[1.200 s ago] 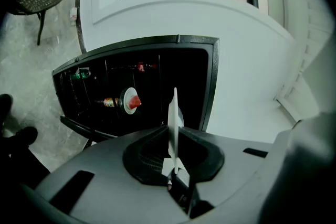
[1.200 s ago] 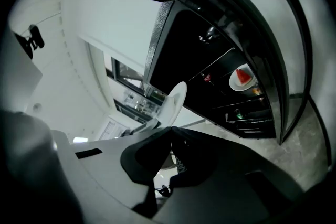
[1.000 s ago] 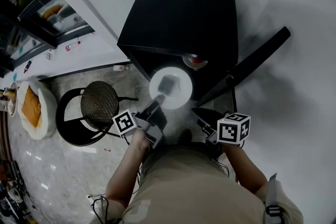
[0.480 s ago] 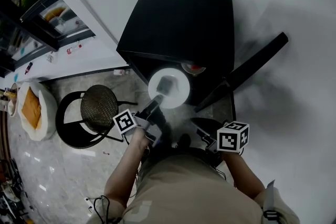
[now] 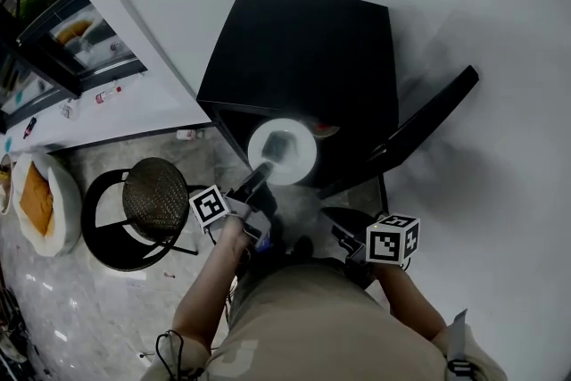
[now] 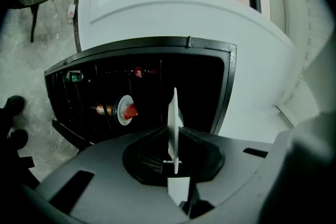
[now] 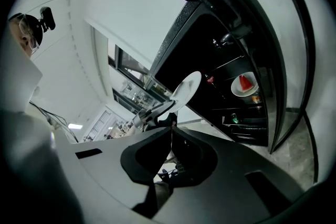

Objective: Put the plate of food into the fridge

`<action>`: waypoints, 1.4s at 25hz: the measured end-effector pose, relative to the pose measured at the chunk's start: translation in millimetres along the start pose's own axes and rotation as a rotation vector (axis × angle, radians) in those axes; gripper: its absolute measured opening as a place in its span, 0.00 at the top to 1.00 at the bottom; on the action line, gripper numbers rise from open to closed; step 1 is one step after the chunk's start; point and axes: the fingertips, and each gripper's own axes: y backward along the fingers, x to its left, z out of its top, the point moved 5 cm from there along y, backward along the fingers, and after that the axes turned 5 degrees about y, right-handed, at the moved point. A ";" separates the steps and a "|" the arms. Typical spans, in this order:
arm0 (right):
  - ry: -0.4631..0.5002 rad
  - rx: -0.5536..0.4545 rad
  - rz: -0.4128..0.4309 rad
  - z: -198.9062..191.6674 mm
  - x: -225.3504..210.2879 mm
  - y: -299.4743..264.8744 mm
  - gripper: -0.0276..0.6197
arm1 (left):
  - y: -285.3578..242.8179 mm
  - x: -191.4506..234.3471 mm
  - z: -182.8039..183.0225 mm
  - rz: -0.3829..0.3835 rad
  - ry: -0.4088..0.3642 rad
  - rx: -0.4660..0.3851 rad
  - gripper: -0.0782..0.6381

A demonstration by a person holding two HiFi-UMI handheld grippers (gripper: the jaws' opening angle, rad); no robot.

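Carrying in progress; entries run left to right.

- Black round stool with a woven seat point(image 5: 152, 196): stands on the floor, left of the fridge and apart from it.
- Your left tool point(image 6: 173, 157): jaws drawn narrow and clamped on the rim of the round white plate point(image 5: 296, 158). The left gripper view shows the plate edge-on between them. From above it reads as a full disc, so you are holding it flat. I cannot make out what lies on it.
- Change over the last second: the plate has crept forward and now sits at the mouth of the small black fridge point(image 5: 299, 49), closer in than before. It is not on a shelf yet.
- Inside the fridge: a smaller white plate with a red piece of food point(image 6: 126, 110) and a brown bottle point(image 6: 103, 109) beside it, both left of your line of approach.
- Black fridge door point(image 5: 419, 125): swung wide open.
- Your right tool point(image 7: 170, 136): jaws together on nothing, held back near your body, unmoved.

Judgement: insertion is under way. Keep the plate flat and steer clear of the smaller plate.
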 end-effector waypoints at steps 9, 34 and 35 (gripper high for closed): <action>0.037 0.013 -0.061 18.7 6.6 -24.4 0.92 | -15.6 11.3 25.7 -0.006 0.036 0.021 0.84; 0.407 0.238 -0.334 17.2 -18.7 -128.5 0.92 | -61.0 18.7 57.9 -0.005 0.012 0.084 0.84; 0.419 0.239 -0.341 20.0 -20.6 -129.9 0.92 | -62.3 18.0 57.5 -0.005 0.016 0.082 0.84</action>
